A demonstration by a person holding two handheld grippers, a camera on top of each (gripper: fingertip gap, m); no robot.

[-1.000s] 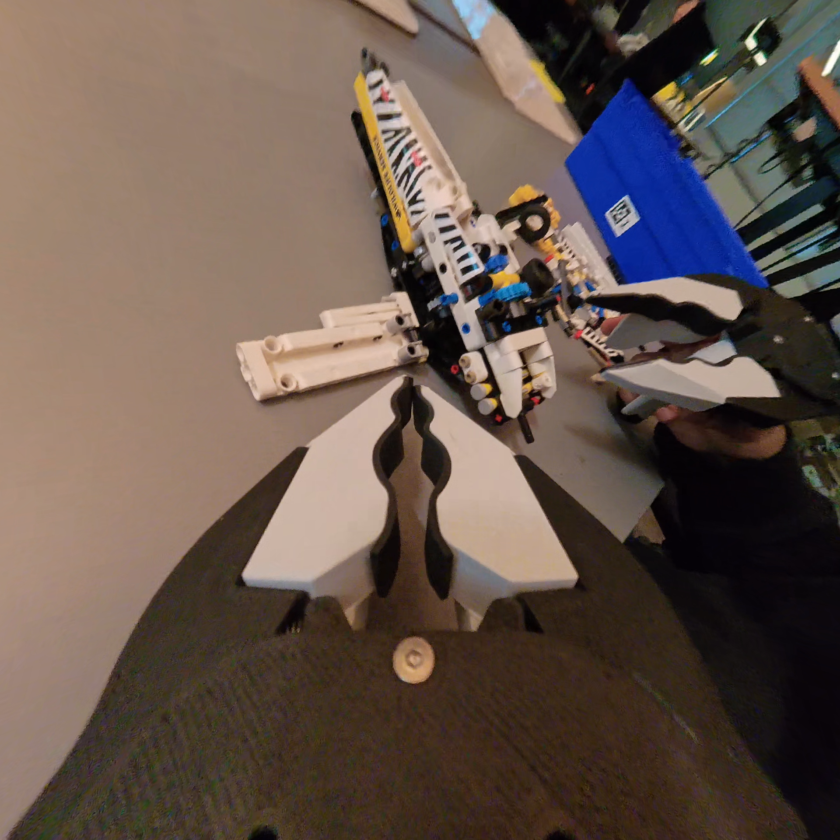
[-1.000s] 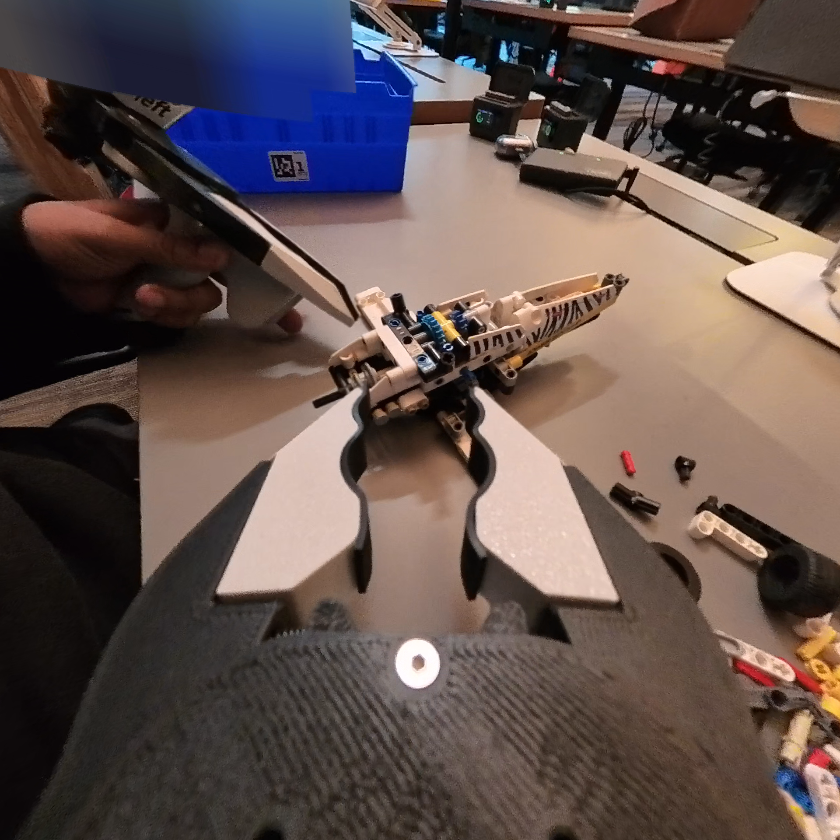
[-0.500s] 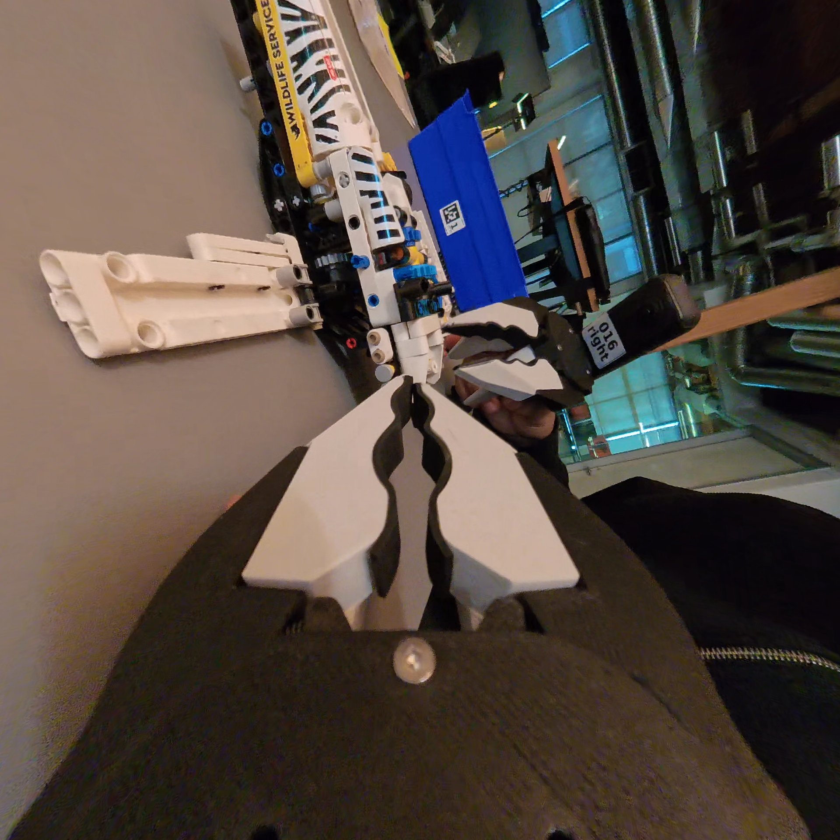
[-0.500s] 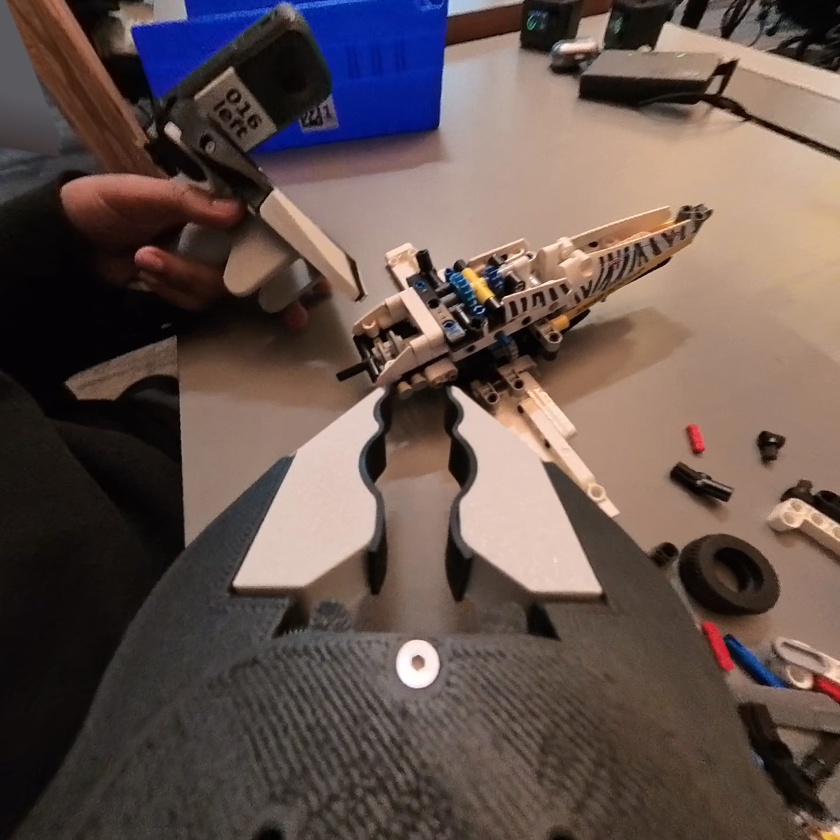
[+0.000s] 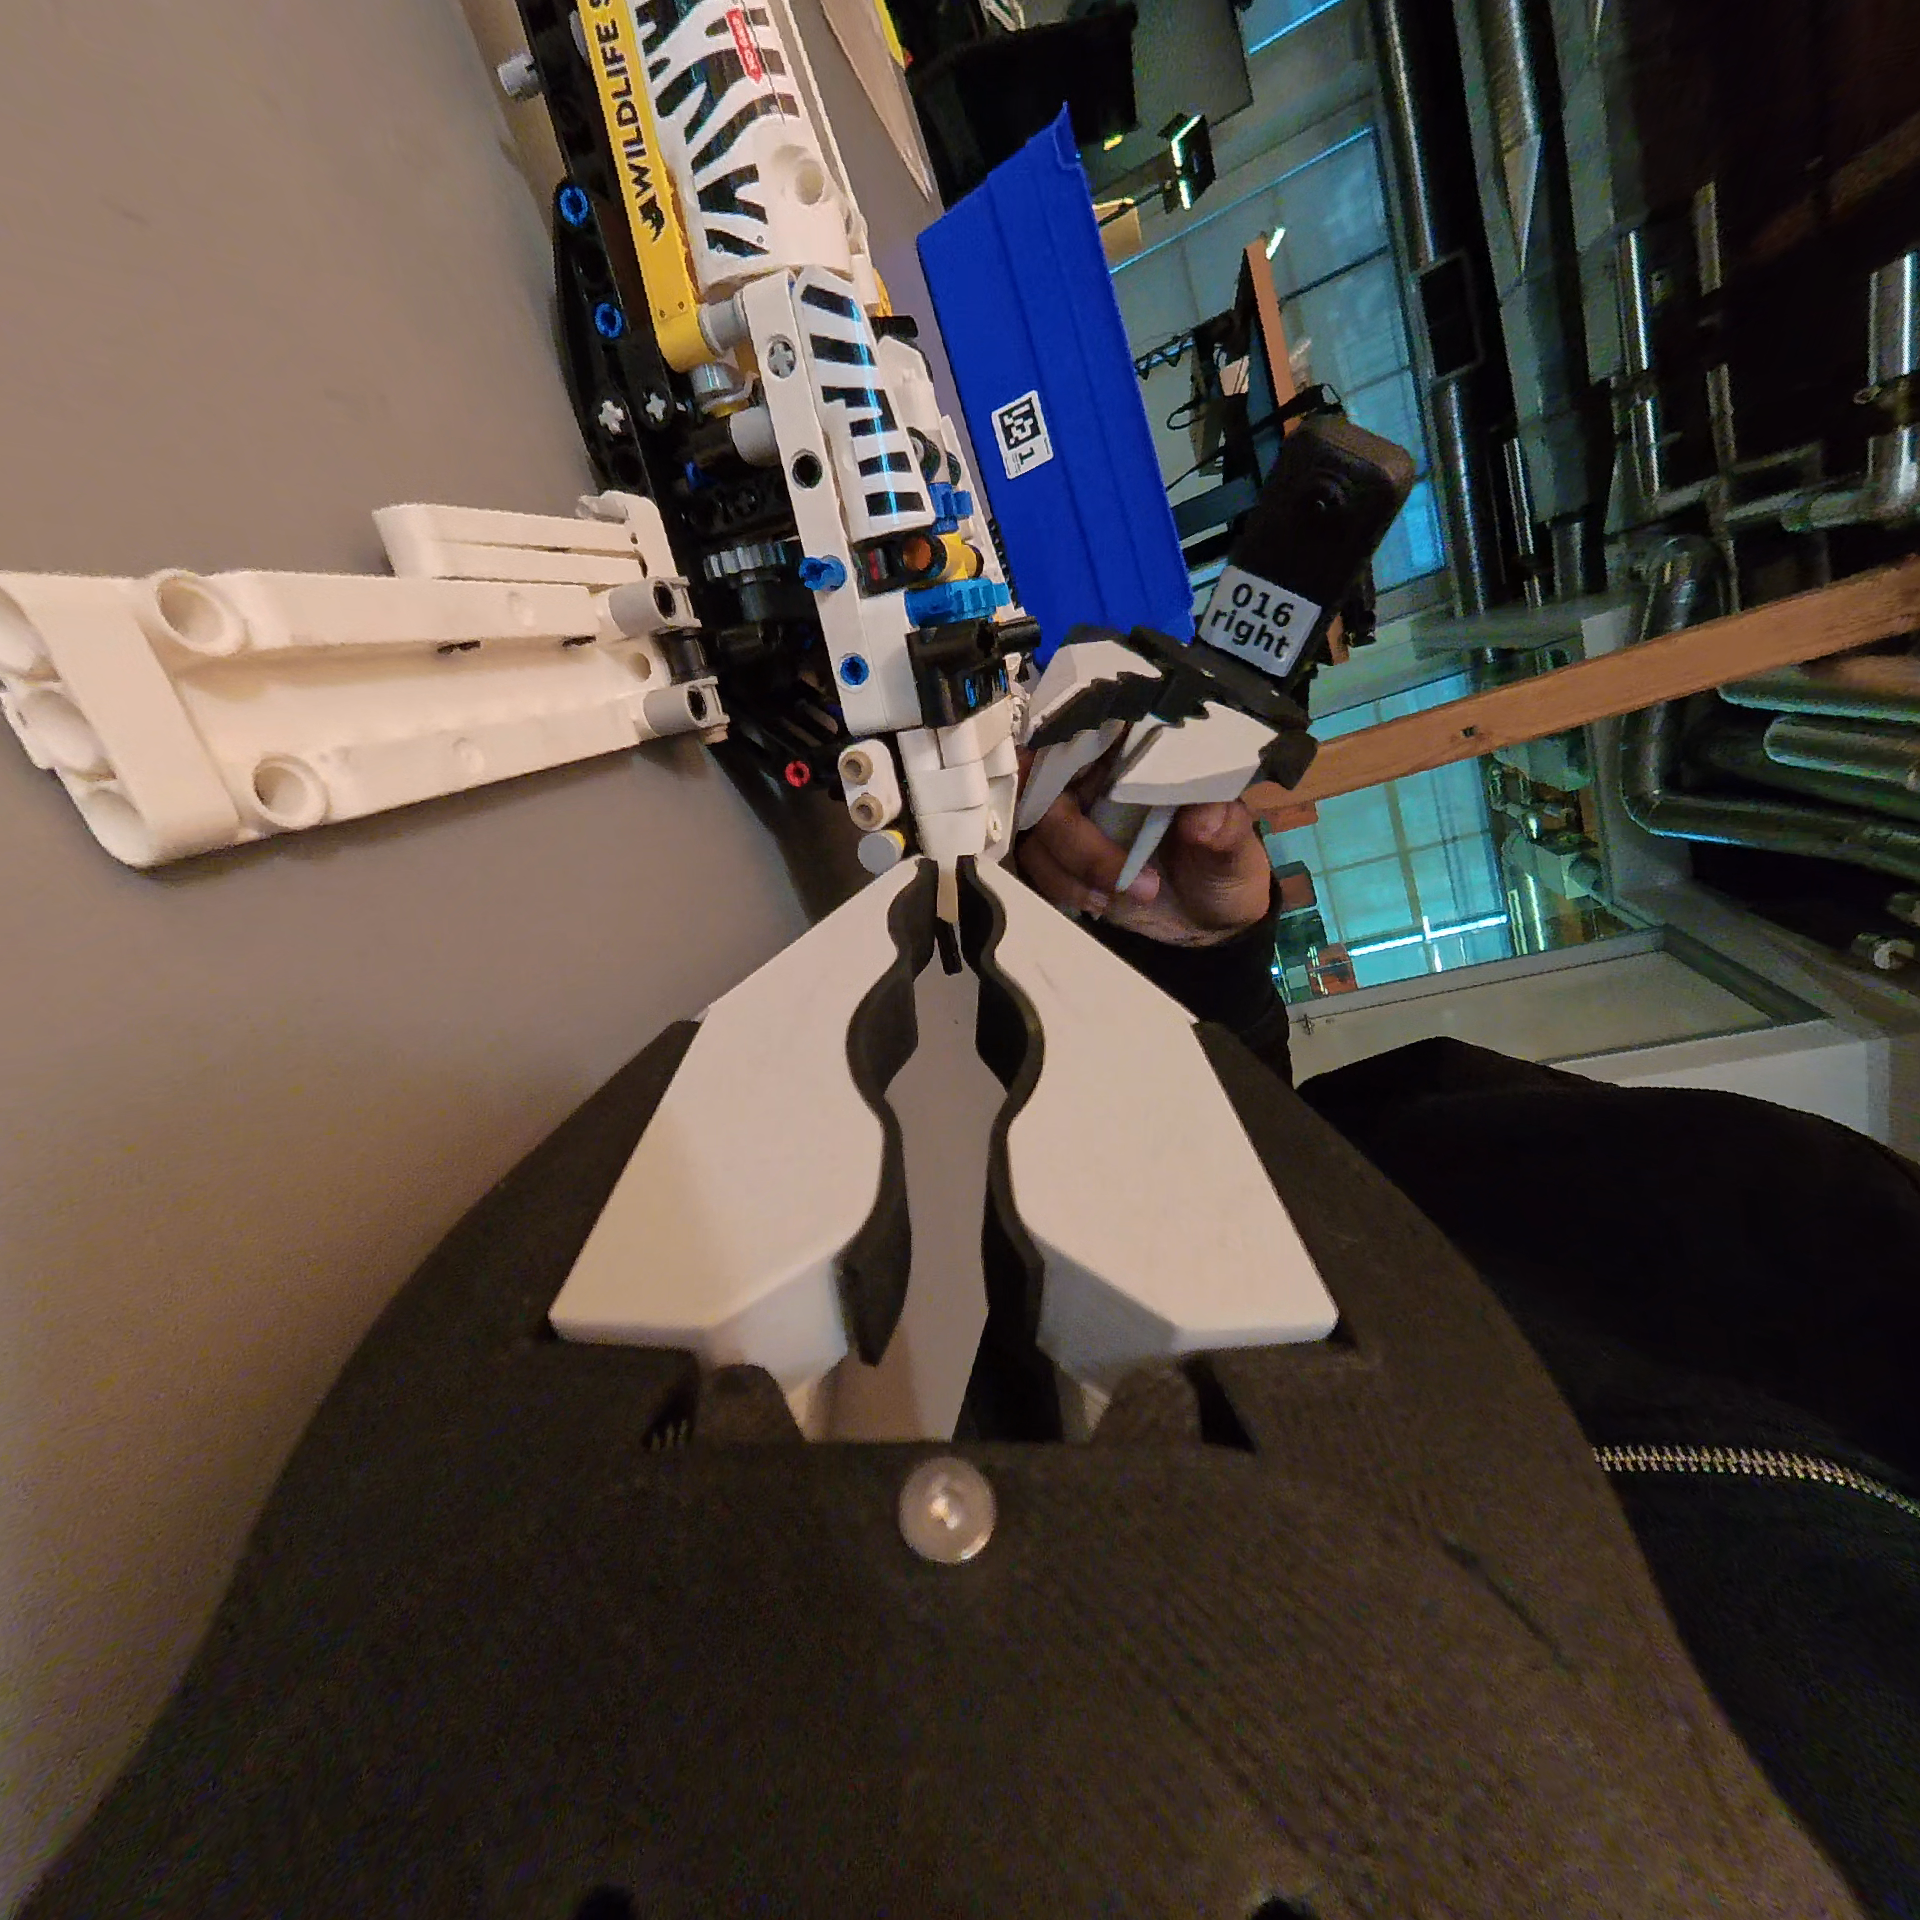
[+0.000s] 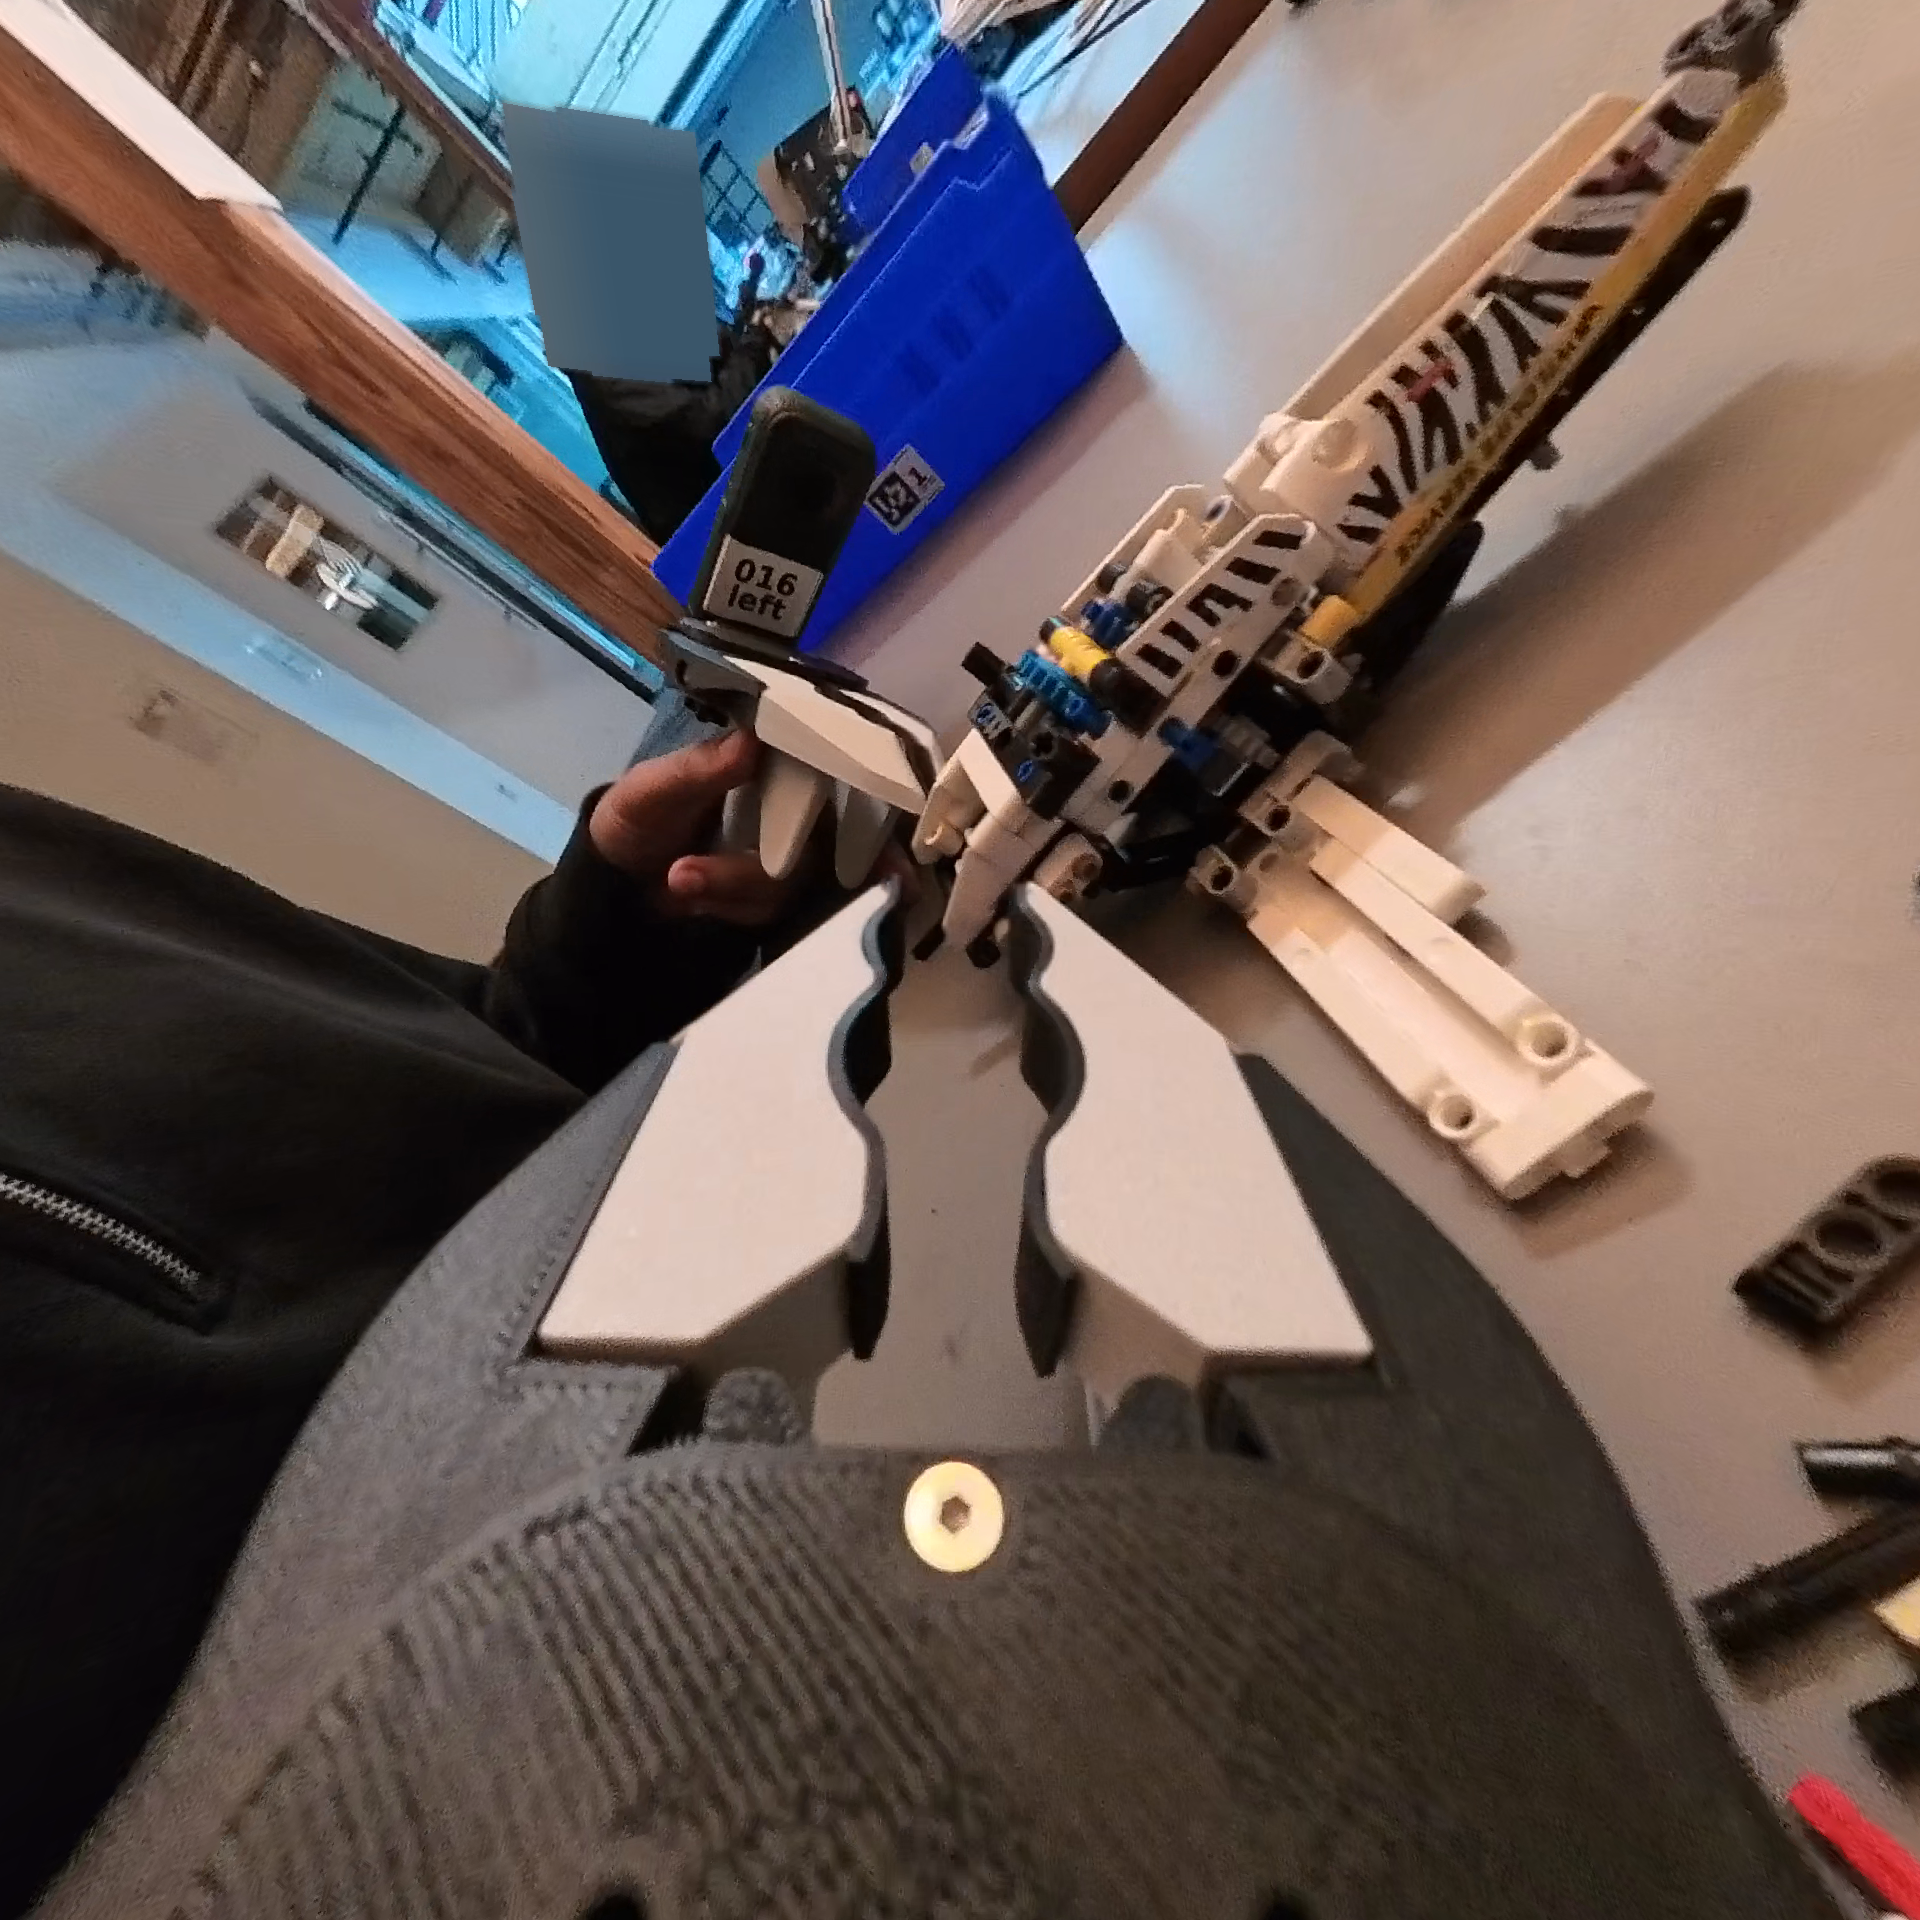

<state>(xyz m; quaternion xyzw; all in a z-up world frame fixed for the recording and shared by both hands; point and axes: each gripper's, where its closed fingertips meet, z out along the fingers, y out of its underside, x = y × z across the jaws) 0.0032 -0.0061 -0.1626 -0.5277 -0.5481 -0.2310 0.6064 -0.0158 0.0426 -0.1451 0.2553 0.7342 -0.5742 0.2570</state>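
Observation:
A brick-built plane model with zebra-striped white panels, a yellow strip and white wings lies on the grey table. My left gripper is shut on a thin cream-and-black piece that sticks out of the model's rear end. My right gripper is shut on the white rear block of the same model, with black pins showing between its tips. The right gripper also shows in the left wrist view, at the model's rear side. The left gripper shows in the right wrist view, also at the rear.
A blue bin stands behind the model and also shows in the right wrist view. Loose parts lie on the table to the right: a black beam, black rods and a red pin. The table edge and a person's dark jacket are close. My right fingertips sit around 6 cm from my left ones.
Both grippers have moved in to the model's rear end and tilted. The right jaws narrowed around the white rear block. The left tips, shut before, now pinch the thin rear piece.

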